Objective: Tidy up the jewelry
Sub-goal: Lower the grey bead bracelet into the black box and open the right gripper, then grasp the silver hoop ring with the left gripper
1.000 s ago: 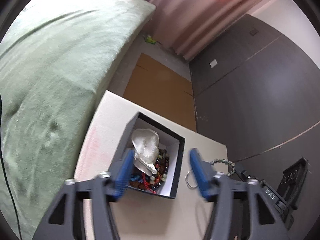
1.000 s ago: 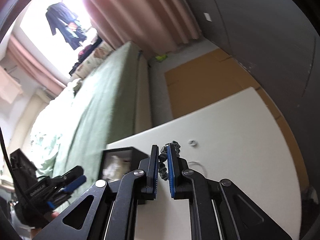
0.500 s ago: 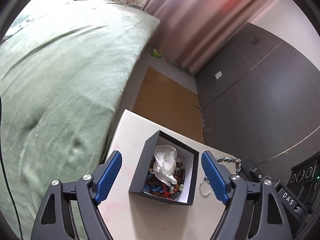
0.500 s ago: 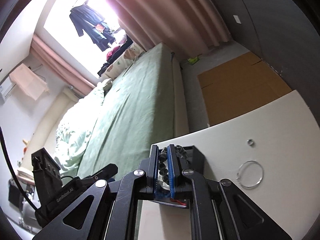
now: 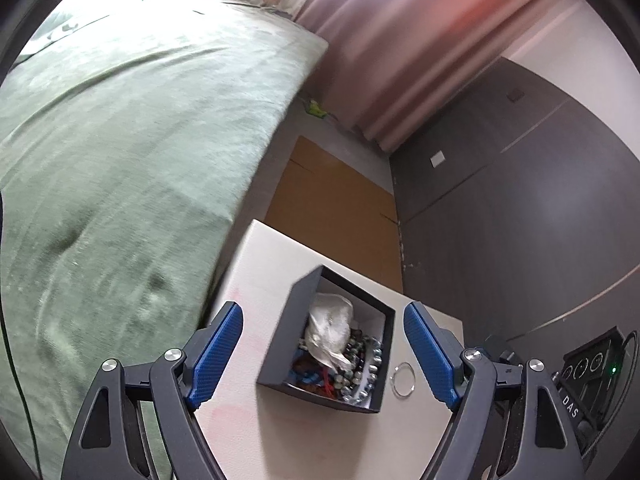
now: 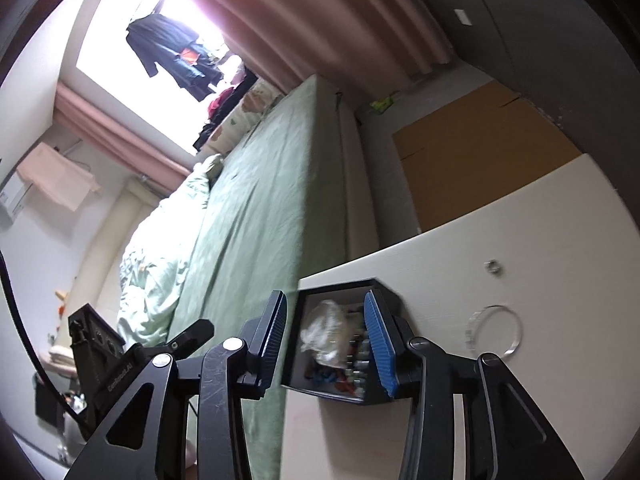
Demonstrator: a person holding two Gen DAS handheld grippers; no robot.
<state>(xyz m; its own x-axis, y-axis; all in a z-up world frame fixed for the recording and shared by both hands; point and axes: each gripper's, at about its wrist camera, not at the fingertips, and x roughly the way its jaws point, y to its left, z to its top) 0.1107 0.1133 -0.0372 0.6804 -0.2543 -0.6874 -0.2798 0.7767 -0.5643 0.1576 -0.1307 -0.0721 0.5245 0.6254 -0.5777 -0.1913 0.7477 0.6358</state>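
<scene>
A black box (image 5: 294, 334) with a white lining stands on the white table (image 5: 320, 440). It holds a crumpled white pouch (image 5: 330, 330), coloured beads and a grey bead bracelet (image 5: 370, 366). My left gripper (image 5: 324, 356) hovers open, its blue fingers wide on either side of the box without touching it. My right gripper (image 6: 326, 340) hangs over the same box (image 6: 340, 287), its jaws opening with nothing pressed between the pads; the bracelet (image 6: 356, 360) lies in the box below. A thin bangle (image 6: 494, 332) and a small ring (image 6: 493, 267) lie on the table to the right.
A bed with a green cover (image 5: 120, 160) runs along the table's left edge. Flat brown cardboard (image 5: 336, 200) lies on the floor beyond the table. Dark cabinet doors (image 5: 520, 200) rise at the right. The bangle (image 5: 403, 375) lies just beside the box.
My right gripper carried the grey bead bracelet left over the box and opened; the bracelet now lies in the box. My left gripper spread wider and drew back from the box.
</scene>
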